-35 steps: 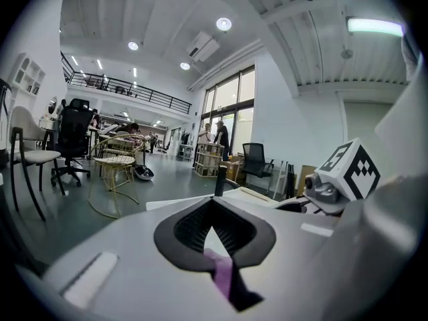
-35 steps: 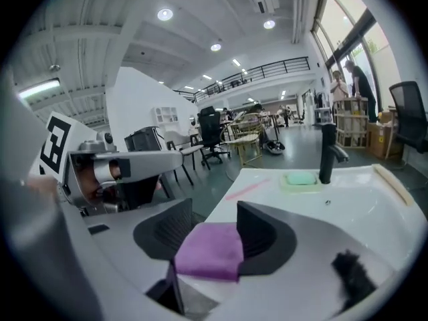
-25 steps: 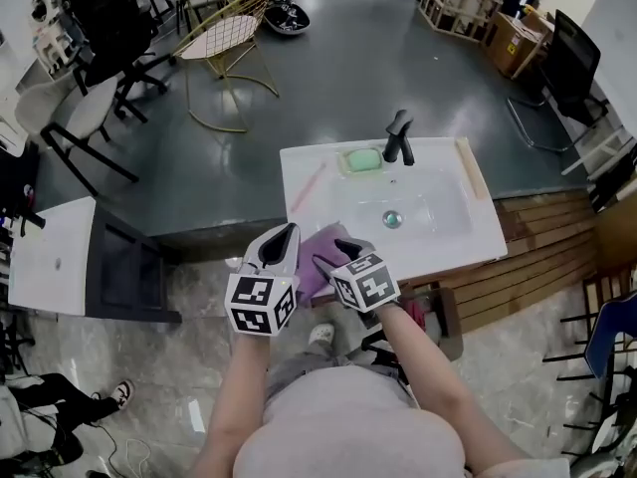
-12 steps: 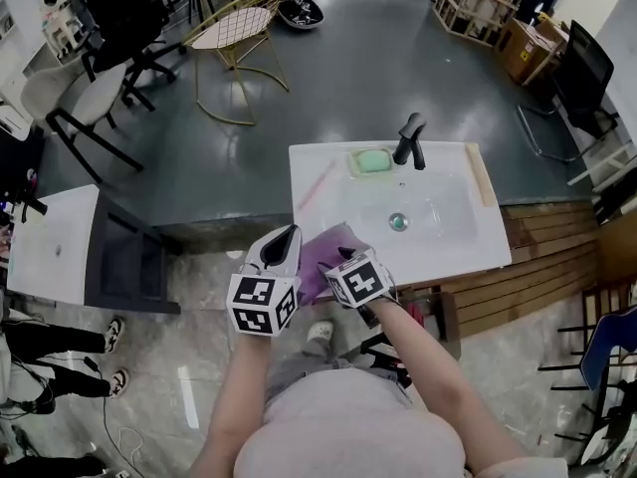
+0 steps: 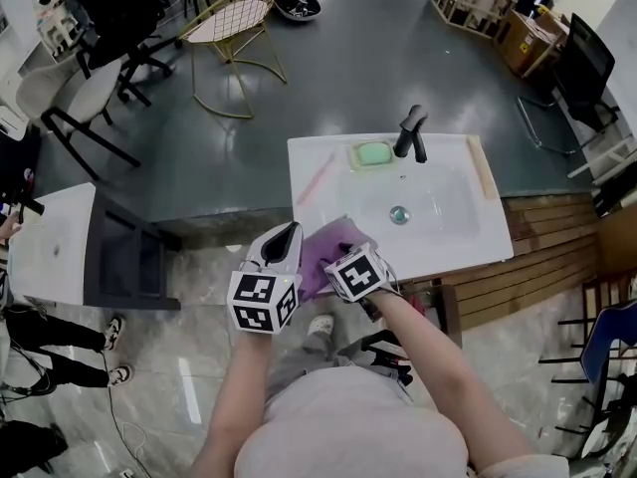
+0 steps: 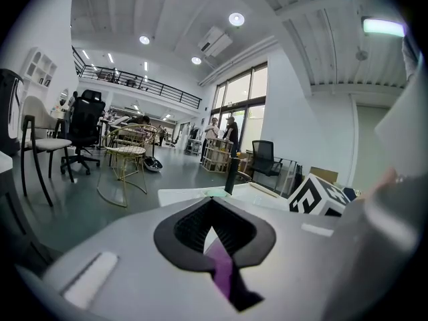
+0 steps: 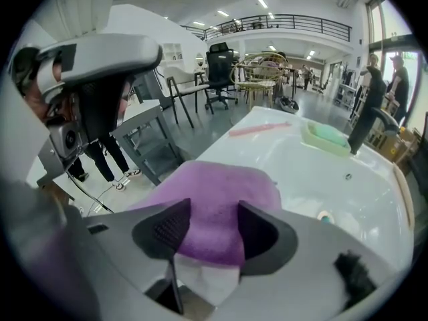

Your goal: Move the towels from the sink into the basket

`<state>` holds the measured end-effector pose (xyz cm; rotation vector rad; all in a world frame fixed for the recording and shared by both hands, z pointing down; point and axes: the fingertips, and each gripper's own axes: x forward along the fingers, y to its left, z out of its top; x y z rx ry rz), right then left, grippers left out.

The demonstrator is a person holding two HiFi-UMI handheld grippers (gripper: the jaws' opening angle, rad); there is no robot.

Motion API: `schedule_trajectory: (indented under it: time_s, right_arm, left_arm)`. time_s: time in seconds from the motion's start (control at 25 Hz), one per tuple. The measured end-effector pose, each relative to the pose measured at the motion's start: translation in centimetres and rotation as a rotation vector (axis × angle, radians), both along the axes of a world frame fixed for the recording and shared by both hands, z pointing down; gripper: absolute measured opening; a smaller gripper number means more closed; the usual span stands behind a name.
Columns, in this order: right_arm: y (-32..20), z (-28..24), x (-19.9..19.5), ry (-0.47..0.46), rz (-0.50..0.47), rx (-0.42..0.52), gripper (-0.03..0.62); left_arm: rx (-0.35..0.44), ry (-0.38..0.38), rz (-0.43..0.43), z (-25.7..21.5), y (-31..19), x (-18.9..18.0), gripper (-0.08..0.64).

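A purple towel (image 5: 324, 246) lies bunched on the front left corner of the white sink counter (image 5: 468, 242), outside the basin. My left gripper (image 5: 283, 241) is at the towel's left edge, shut, with a sliver of the purple towel (image 6: 224, 273) pinched between its pads. My right gripper (image 5: 344, 251) hovers over the towel's right side. In the right gripper view the towel (image 7: 217, 202) spreads under and between the parted jaws of the right gripper (image 7: 214, 231), which stands open. No basket shows in any view.
A black faucet (image 5: 410, 133), a green soap dish (image 5: 371, 154) and a pink stick (image 5: 311, 181) sit along the back and left of the sink. A dark cabinet (image 5: 124, 262) stands to the left, wooden slats (image 5: 542, 267) to the right. People's legs (image 5: 50, 352) are at far left.
Both grippers stay at the purple towel on the counter corner, nearly still. The right gripper's cube has edged slightly up toward the towel. The legs at far left have shifted.
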<state>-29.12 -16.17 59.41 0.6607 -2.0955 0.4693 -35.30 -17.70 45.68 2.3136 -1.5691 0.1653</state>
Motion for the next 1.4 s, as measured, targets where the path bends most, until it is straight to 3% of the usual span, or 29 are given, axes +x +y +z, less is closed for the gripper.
schedule_trajectory:
  time_s: [0.16, 0.24, 0.28, 1.0, 1.4]
  right_arm:
    - [0.0, -0.3, -0.2, 0.015, -0.004, 0.011, 0.214]
    - [0.2, 0.1, -0.1, 0.011, 0.006, 0.011, 0.085]
    - [0.3, 0.2, 0.0, 0.009, 0.008, 0.012, 0.072]
    - [-0.3, -3.6, 1.5, -0.095, 0.054, 0.029, 0.054]
    - [-1.3, -6.7, 3.5, -0.164, 0.147, 0.051, 0.054]
  left_arm:
    - [-0.002, 0.002, 0.016, 0.1, 0.0, 0.3, 0.005]
    - [0.0, 0.001, 0.023, 0.1, 0.1, 0.5, 0.005]
    - [0.001, 0.001, 0.026, 0.0, 0.1, 0.6, 0.005]
    - [0.003, 0.009, 0.087, -0.4, -0.8, 3.3, 0.005]
    - [0.007, 0.013, 0.151, -1.4, -1.6, 6.0, 0.005]
